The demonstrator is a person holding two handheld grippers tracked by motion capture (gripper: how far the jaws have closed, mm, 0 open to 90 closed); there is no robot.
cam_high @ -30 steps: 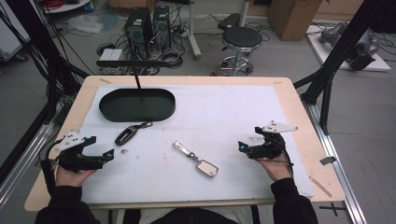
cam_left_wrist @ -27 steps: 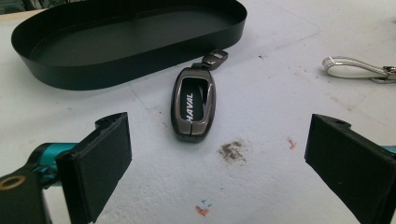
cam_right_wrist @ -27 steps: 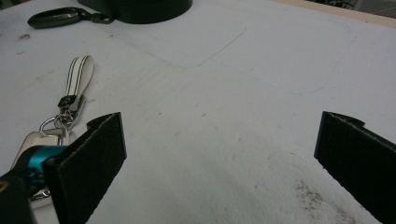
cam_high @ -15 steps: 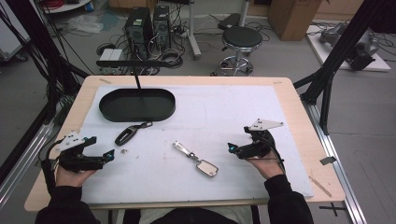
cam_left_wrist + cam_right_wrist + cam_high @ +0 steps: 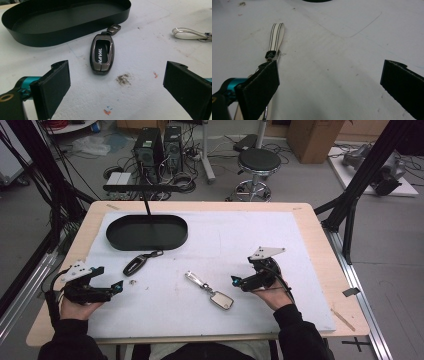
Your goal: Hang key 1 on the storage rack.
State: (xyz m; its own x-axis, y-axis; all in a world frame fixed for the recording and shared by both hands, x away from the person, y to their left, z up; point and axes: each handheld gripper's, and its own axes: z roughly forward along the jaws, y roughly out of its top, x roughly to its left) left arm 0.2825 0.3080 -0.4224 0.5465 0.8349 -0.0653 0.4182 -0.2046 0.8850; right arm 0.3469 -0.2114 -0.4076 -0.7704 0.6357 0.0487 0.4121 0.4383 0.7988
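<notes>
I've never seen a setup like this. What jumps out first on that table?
Two hand-held claws, jaws open: the left claw at the table's left, the right claw right of centre. Ahead of the left one lies a dark car key case lettered HAVAL, just short of a black oval tray. A pale keyring strap lies beside the right claw.

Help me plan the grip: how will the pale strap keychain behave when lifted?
The strap keychain probably bends at the ring joining its pale loop to the flat tag, so one end would dangle. It looks thin and light. Lying flat on the white mat, it may slide from the open right hand-held gripper.
</notes>
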